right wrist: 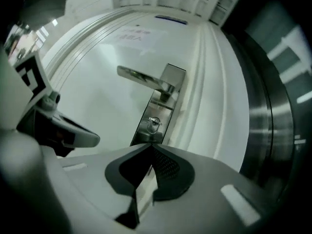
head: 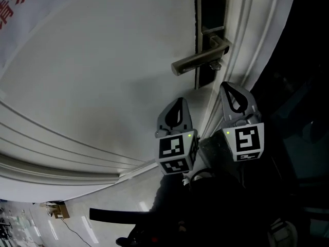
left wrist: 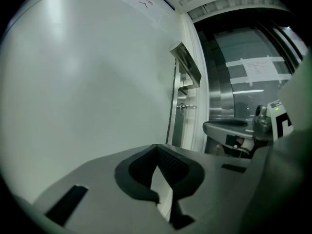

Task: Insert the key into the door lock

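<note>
The white door [head: 103, 71] carries a dark metal lock plate [head: 209, 14] with a lever handle [head: 198, 59]. A small key [head: 216, 65] sticks out of the lock just under the handle; it also shows as the key [right wrist: 154, 124] in the right gripper view and the key [left wrist: 187, 106] in the left gripper view. My left gripper [head: 179, 102] hangs below the handle, shut and empty, apart from the key. My right gripper [head: 226, 86] is beside it near the door edge, also shut with nothing held. In their own views, the left gripper [left wrist: 157, 147] and the right gripper [right wrist: 148, 148] both point toward the lock plate [right wrist: 161, 106].
The moulded white door frame [head: 252, 45] runs along the door's right edge. Beyond it is a dark metal and glass panel [right wrist: 273, 111]. A sheet with red print [head: 15, 4] hangs on the door's upper left. Floor with a black cable [head: 77, 233] shows at the bottom.
</note>
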A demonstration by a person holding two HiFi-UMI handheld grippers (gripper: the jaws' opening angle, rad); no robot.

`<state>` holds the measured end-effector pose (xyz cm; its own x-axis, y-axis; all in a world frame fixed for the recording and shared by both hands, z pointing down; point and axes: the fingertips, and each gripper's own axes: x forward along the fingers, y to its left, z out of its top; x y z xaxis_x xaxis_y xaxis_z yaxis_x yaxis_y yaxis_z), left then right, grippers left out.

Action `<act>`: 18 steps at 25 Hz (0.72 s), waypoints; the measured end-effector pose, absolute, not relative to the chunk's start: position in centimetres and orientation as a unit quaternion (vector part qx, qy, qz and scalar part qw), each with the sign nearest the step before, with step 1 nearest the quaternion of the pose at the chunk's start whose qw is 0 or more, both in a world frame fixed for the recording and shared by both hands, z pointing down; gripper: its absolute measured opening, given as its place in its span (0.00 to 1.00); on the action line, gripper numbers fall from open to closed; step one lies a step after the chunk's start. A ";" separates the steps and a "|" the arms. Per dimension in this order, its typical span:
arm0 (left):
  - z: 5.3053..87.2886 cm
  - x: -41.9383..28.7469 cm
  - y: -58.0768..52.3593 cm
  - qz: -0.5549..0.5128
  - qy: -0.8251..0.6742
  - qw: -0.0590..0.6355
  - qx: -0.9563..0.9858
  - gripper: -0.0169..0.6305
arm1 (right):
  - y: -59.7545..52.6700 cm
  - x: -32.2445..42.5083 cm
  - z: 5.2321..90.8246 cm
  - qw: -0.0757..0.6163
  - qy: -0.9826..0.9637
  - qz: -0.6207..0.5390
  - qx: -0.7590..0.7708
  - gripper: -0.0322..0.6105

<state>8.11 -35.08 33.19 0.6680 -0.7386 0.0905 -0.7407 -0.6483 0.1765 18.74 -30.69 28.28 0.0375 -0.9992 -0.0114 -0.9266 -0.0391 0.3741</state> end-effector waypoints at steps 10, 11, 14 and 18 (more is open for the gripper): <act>35.2 9.2 -34.1 0.029 -0.399 0.102 0.911 0.03 | -29.0 21.2 32.6 -0.003 -0.647 0.031 0.762 0.05; 35.5 9.4 -34.0 0.030 -0.395 0.102 0.912 0.03 | -28.9 21.1 32.9 -0.009 -0.651 0.044 0.758 0.05; 36.2 10.0 -33.6 0.037 -0.385 0.103 0.916 0.03 | -28.7 21.2 33.8 -0.009 -0.653 0.064 0.755 0.05; 37.1 10.3 -33.3 0.050 -0.386 0.105 0.915 0.03 | -28.5 21.3 34.1 0.002 -0.656 0.061 0.753 0.05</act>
<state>10.25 -33.33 37.09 0.6977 -0.6954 0.1721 -0.7163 -0.6806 0.1538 21.25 -28.51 34.08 0.1329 -0.9867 0.0936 -0.9871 -0.1403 -0.0770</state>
